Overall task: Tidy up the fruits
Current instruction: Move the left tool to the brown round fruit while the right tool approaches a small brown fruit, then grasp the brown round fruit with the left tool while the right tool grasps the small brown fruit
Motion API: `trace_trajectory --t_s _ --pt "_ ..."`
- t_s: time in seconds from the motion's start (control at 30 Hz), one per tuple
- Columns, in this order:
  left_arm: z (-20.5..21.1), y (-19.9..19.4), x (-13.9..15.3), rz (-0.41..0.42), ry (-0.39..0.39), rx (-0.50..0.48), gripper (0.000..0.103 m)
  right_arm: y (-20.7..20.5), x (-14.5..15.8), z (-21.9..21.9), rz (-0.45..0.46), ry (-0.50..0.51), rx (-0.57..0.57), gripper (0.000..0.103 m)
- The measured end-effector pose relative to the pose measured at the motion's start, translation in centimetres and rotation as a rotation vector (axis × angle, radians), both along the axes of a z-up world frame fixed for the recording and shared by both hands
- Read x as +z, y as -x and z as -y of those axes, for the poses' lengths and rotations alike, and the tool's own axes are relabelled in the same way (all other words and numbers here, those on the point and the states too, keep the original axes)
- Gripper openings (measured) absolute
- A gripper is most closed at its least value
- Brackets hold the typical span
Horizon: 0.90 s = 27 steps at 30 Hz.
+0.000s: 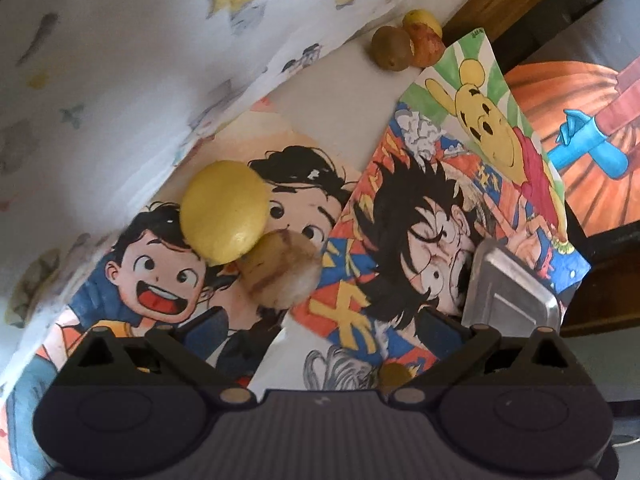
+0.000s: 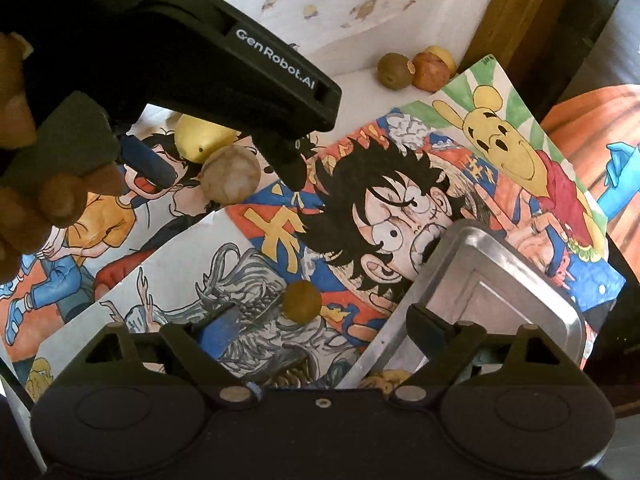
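A yellow round fruit (image 1: pixel 224 210) and a tan fruit (image 1: pixel 280 270) lie touching on cartoon drawings. My left gripper (image 1: pixel 320 328) hangs just short of them, open and holding nothing. From the right wrist view the left gripper (image 2: pixel 224 168) straddles the tan fruit (image 2: pixel 230 176), with the yellow fruit (image 2: pixel 204 136) behind it. A small brown fruit (image 2: pixel 302 300) lies between the fingers of my right gripper (image 2: pixel 320 324), which is open, its pads apart from the fruit. A metal tray (image 2: pixel 500 276) sits at the right, empty as far as it shows.
A kiwi (image 2: pixel 394 70), a reddish fruit (image 2: pixel 430 72) and a yellow one behind them lie at the far edge by a wooden frame (image 2: pixel 500 16). A hand (image 2: pixel 24 200) holds the left gripper. Overlapping paper drawings (image 2: pixel 400 208) cover the surface; a patterned white cloth (image 1: pixel 120 60) rises on the left.
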<state>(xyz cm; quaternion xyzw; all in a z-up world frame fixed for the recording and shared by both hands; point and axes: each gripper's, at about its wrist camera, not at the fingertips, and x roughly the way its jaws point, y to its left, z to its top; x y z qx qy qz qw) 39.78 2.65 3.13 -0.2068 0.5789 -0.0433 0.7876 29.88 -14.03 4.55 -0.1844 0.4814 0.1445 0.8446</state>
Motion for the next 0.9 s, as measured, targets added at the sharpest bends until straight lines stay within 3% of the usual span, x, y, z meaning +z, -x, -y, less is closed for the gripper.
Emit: trace_trajectory --t_s 0.27,0.5,0.9 --pt "0.1 -0.2 -0.8 -0.016 0.018 0.084 0.097 -0.1 -0.5 -0.4 0.030 -0.011 0.016 0.079" --pt "0.3 -0.9 -1.3 -0.015 0.005 0.137 0.088 -0.9 -1.6 -0.6 0.025 -0.029 0.018 0.059" --pt "-0.1 -1.3 -2.6 -0.026 -0.029 0.166 0.079 -1.1 -3.2 -0.3 0.028 -0.088 -0.057 0.048"
